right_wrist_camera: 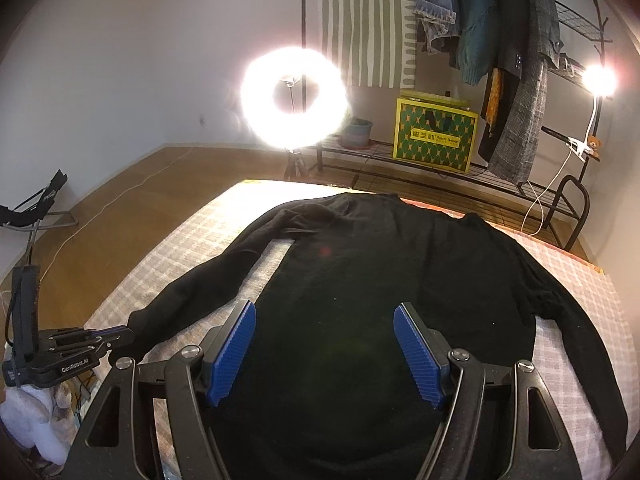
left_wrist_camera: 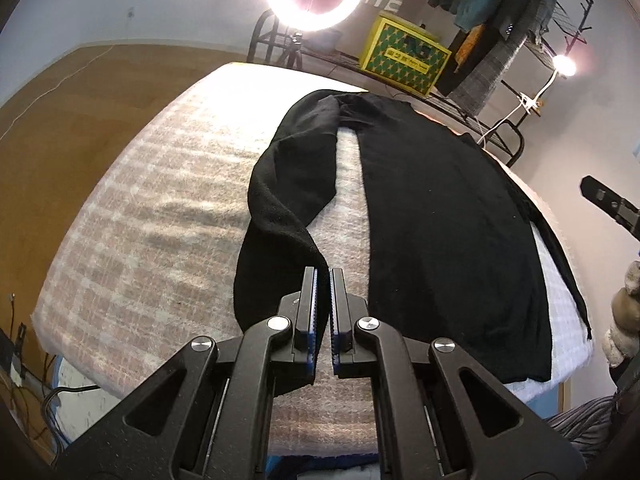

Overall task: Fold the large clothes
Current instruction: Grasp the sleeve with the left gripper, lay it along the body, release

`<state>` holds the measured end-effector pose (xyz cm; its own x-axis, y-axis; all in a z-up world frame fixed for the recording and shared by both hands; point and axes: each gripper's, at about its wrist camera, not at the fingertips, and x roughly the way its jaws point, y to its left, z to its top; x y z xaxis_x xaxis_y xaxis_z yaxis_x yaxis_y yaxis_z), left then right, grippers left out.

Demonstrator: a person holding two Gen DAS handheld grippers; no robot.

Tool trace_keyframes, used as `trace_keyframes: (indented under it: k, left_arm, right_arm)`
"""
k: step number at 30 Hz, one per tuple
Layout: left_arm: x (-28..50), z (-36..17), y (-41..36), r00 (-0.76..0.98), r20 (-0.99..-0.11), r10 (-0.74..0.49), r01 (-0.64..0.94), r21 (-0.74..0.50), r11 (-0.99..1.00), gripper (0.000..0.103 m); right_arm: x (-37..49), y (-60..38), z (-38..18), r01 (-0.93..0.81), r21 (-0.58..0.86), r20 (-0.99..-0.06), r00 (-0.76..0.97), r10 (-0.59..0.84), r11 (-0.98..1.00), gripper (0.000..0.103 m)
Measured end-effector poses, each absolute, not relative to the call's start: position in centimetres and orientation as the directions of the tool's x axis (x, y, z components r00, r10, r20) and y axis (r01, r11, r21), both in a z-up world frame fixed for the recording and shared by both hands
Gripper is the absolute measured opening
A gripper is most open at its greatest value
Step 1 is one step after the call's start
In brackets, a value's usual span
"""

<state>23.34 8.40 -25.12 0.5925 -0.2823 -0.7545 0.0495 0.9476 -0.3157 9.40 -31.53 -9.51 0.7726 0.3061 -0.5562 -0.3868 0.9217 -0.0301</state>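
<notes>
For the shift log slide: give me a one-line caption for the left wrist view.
Left tool shut on the black sweater's sleeve, sweater body flat on the plaid bed cover.

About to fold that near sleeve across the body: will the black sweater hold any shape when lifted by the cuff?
Probably not. The sleeve already lies in soft curves on the blanket, so it should droop. The knit looks thick, so the black sweater may drag a little. Its fuzzy surface likely grips rather than slips.
</notes>
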Motion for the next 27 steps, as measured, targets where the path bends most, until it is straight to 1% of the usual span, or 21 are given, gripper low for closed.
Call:
trace_keyframes:
  k: [8,11,14,16,17,19,20,21,24,27]
  left_arm:
    - [22.8,-26.2,8.0,0.576,-0.769,-0.279,0.052,-0.306,0.951,0.003]
    - [22.6,-26.8,7.5,0.566,-0.783,-0.256,0.069,-0.265,0.962,0.003]
    - [22.4,-27.8,7.3,0.56,-0.806,-0.194,0.063,-0.192,0.979,0.003]
    - [22.2,-28.4,7.5,0.544,-0.816,-0.198,0.056,-0.2,0.978,0.003]
    - [22.1,-28.6,7.7,0.541,-0.82,-0.188,0.046,-0.195,0.98,0.007]
    - [21.8,-28.6,8.4,0.553,-0.814,-0.177,0.028,-0.194,0.981,0.025]
    - [21.6,-28.5,8.8,0.565,-0.81,-0.16,0.005,-0.191,0.982,0.044]
    - [21.6,-28.5,9.2,0.573,-0.806,-0.148,-0.015,-0.191,0.982,0.053]
    - [21.9,-28.6,9.9,0.57,-0.811,-0.13,-0.044,-0.189,0.981,0.053]
    - [22.0,-28.2,9.8,0.578,-0.807,-0.119,-0.041,-0.175,0.984,0.053]
  right_arm:
    - [9.3,-31.6,-9.5,-0.387,-0.035,-0.555,0.775,0.304,0.922,0.075]
    - [9.3,-31.6,-9.6,-0.393,-0.032,-0.557,0.771,0.31,0.919,0.075]
    - [9.3,-31.5,-9.8,-0.4,-0.031,-0.563,0.764,0.314,0.916,0.075]
    - [9.4,-31.4,-9.9,-0.403,-0.03,-0.569,0.759,0.316,0.915,0.075]
    - [9.4,-31.3,-10.0,-0.404,-0.031,-0.572,0.757,0.315,0.914,0.075]
    - [9.5,-31.2,-10.2,-0.406,-0.035,-0.575,0.756,0.314,0.913,0.075]
    - [9.5,-31.2,-10.3,-0.407,-0.037,-0.577,0.754,0.313,0.913,0.075]
    - [9.6,-31.0,-10.4,-0.409,-0.037,-0.58,0.752,0.313,0.912,0.075]
    - [9.7,-30.7,-10.7,-0.414,-0.033,-0.589,0.743,0.317,0.91,0.075]
    - [9.9,-30.3,-11.0,-0.422,-0.033,-0.595,0.737,0.322,0.906,0.075]
